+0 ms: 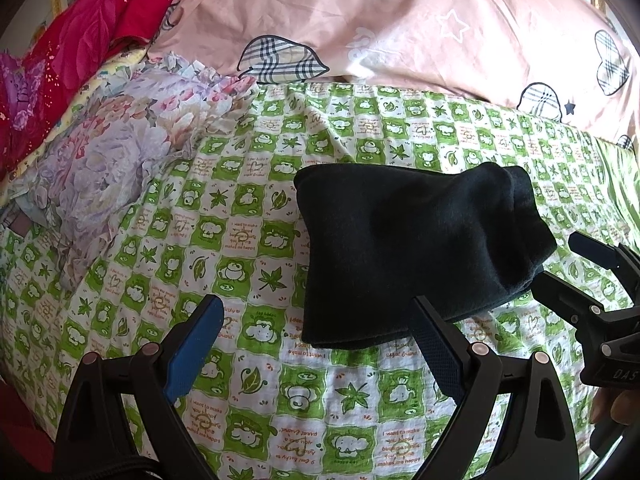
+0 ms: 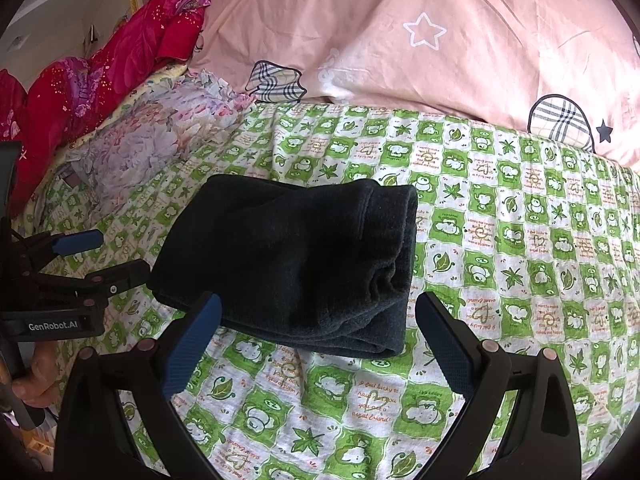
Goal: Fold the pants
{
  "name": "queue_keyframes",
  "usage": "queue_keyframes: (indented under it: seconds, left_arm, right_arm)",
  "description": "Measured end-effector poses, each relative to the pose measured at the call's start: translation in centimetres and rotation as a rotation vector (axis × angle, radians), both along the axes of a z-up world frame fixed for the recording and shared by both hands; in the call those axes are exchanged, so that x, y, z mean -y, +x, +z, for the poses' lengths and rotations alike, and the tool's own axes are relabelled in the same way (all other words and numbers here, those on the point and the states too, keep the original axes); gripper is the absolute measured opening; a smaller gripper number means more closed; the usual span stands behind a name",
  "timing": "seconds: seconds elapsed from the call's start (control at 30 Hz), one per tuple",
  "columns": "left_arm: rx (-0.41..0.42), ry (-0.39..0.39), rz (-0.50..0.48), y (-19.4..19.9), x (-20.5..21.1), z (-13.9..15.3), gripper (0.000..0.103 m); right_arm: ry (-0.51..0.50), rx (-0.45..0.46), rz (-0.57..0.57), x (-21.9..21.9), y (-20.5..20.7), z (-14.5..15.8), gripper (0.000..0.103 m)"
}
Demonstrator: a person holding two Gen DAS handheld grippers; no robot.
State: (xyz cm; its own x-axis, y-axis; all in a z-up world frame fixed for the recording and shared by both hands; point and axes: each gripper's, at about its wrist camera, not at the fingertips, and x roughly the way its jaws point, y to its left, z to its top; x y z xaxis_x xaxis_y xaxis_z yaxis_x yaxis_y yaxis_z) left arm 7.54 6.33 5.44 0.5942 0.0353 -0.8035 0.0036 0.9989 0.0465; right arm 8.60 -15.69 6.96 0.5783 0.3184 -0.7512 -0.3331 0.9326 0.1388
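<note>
The dark pants (image 1: 416, 248) lie folded into a thick rectangular bundle on the green-and-white checked sheet (image 1: 248, 360). They also show in the right wrist view (image 2: 288, 264). My left gripper (image 1: 316, 312) is open and empty, just short of the bundle's near left edge. My right gripper (image 2: 318, 308) is open and empty over the bundle's near edge. The right gripper shows at the right of the left wrist view (image 1: 560, 268), beside the bundle. The left gripper shows at the left of the right wrist view (image 2: 116, 254).
A pink quilt (image 1: 400, 20) with stars and plaid hearts lies along the far side of the bed. A floral cloth (image 1: 120, 152) and a red blanket (image 1: 72, 52) are piled at the far left.
</note>
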Motion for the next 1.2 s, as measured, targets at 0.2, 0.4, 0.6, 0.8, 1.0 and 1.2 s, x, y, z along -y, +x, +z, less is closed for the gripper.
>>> queue_keyframes:
  seconds: [0.2, 0.4, 0.6, 0.8, 1.0, 1.2]
  left_arm:
    - [0.002, -0.001, 0.003, 0.2, 0.1, 0.3, 0.094]
    - [0.002, 0.0, 0.003, 0.3, 0.2, 0.4, 0.094]
    - [-0.009, 0.011, 0.015, 0.8, 0.4, 0.4, 0.094]
    - [-0.023, 0.004, 0.031, 1.2, 0.6, 0.3, 0.094]
    - [-0.026, 0.008, 0.03, 1.3, 0.8, 0.3, 0.094]
    - [-0.03, 0.028, 0.032, 1.3, 1.4, 0.7, 0.094]
  right_arm:
    - [0.005, 0.004, -0.008, 0.1, 0.1, 0.3, 0.098]
    - [0.008, -0.001, -0.014, 0.4, 0.1, 0.4, 0.098]
    - [0.008, -0.02, -0.029, 1.0, 0.4, 0.2, 0.098]
    - [0.017, -0.031, -0.039, 1.4, 0.7, 0.2, 0.098]
    - [0.021, -0.035, -0.033, 1.3, 0.9, 0.2, 0.098]
    - [0.04, -0.061, -0.025, 1.4, 1.5, -0.2, 0.098]
